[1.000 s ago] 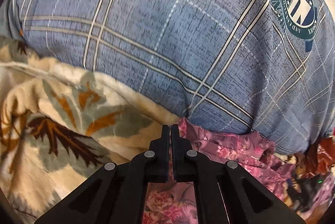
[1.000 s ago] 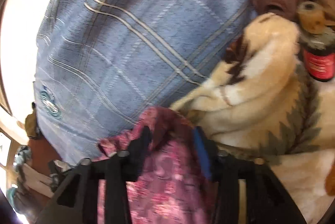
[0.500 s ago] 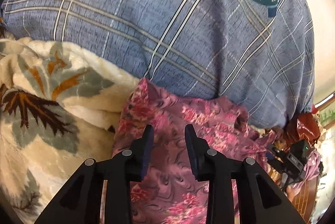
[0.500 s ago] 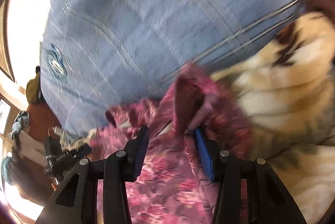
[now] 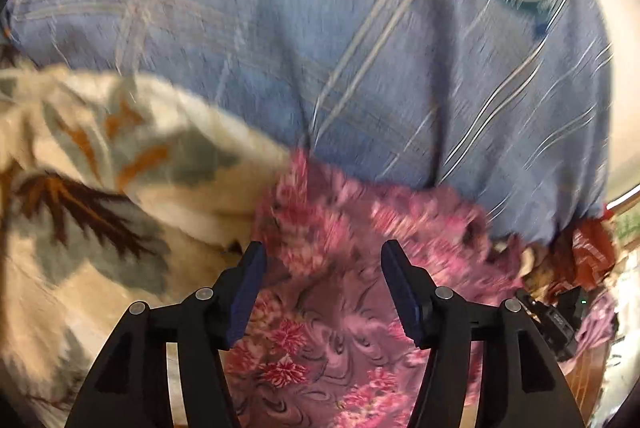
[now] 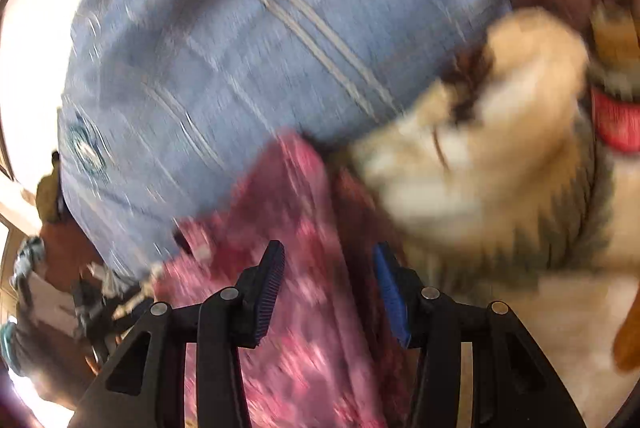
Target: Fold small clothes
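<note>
While both views are smeary, my left claw (image 5: 322,284) and right claw (image 6: 328,284) gape wide, gripping nothing; the pink floral garment (image 5: 340,308) lies beneath them, stretching lengthwise ahead toward the blue plaid pillow (image 5: 320,48).

bright daylight, heavy motion blur

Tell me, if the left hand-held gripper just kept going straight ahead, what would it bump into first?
Most likely the pink floral cloth, which lies right between and beyond the open left hand-held gripper. The big blue plaid fabric sits behind it. The frame is blurred, so depth is uncertain.
</note>
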Tool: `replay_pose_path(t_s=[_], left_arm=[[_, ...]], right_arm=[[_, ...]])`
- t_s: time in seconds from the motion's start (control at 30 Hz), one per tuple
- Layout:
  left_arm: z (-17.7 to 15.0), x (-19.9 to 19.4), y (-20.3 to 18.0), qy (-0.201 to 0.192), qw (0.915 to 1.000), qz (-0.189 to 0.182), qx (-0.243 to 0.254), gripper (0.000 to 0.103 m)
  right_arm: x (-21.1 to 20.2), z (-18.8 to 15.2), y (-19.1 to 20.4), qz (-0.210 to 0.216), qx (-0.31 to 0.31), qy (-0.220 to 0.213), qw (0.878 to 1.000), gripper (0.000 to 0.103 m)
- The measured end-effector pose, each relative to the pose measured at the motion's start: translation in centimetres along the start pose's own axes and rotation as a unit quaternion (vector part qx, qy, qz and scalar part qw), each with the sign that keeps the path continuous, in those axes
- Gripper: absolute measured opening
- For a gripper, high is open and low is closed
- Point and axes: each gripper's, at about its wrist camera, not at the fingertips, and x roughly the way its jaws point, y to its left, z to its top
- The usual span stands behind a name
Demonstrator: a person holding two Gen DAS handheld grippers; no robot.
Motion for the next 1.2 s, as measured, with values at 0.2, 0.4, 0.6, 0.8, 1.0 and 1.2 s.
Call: replay_pose_path(t_s=[0.2,0.4,0.6,0.8,1.0,1.2], left_arm=[[-1.1,0.3,-0.7,-0.025,0.9979,0.055,0.021,0.014],[-1.0,-0.1,0.0,-0.017,0.998,0.06,-0.001,0.015],[-0.6,-0.4,-0.8,-0.013,0.9995,0.028,-0.01,0.033],[1.0,1.1,-2.1,-0.043,0.9977,0.052,0.007,0.012],[2.6,2.9,-0.4,-0.035,0.9946,0.093,-0.03,0.006],[2.7,-1.1,1.2,-0.043,0.9981,0.004,-0.043,0.017]], right_arm=[[-1.9,-2.9,2.3,-0.023,-0.063,-0.041,0.997,0.005],[-0.9,-3.8,0.4,-0.064,-0.026,0.009,0.998,0.02],[-1.2,0.0,0.9,-0.05,-0.025,-0.054,0.997,0.054],[1.6,1.9,2.8,-0.067,-0.054,-0.06,0.994,0.004],[2.0,2.6,-1.8,-0.07,0.04,-0.075,0.994,0.004],[1.0,2.3,-2.4,-0.032,0.041,-0.067,0.996,0.033]])
